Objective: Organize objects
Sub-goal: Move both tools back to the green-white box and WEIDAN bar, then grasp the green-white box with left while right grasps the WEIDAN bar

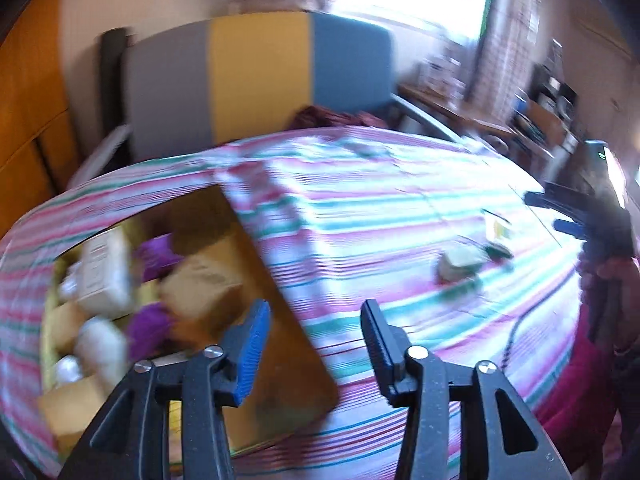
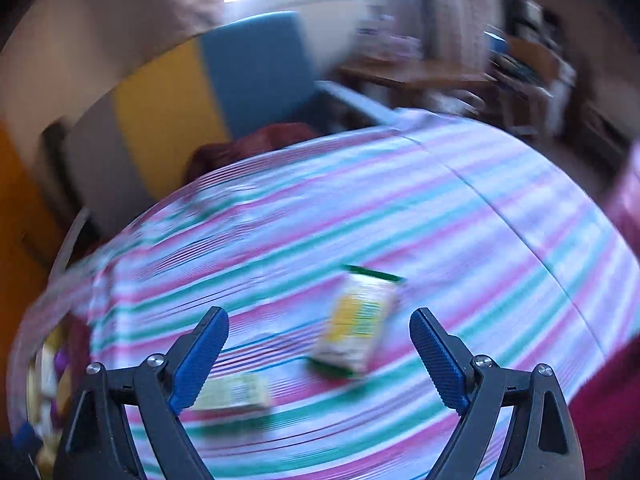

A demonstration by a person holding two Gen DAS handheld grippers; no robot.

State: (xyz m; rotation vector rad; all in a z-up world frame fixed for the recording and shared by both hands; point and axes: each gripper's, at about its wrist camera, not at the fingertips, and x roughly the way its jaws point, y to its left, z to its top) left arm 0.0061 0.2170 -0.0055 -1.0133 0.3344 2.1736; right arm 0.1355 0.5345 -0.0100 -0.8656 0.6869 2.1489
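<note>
No writing can be read anywhere: both views are smeared, and the labels on the packets show only as blurred blocks of colour. In the right wrist view the right gripper (image 2: 320, 354) stands wide open with nothing between its blue pads, above a yellow-and-green packet (image 2: 358, 326) lying on the striped cloth (image 2: 460, 240), with a second pale packet (image 2: 234, 394) just beside the gripper's left finger. The left wrist view shows what the right barely catches at its left edge: a cardboard box (image 1: 276, 344) set on the same cloth, holding white packets (image 1: 104, 276), a tan packet (image 1: 204, 288) and something purple (image 1: 150, 324). The left gripper (image 1: 316, 332) hangs partly open and empty over the box's near corner. That view also takes in the two packets farther off on the cloth and the right gripper at the right edge.
</note>
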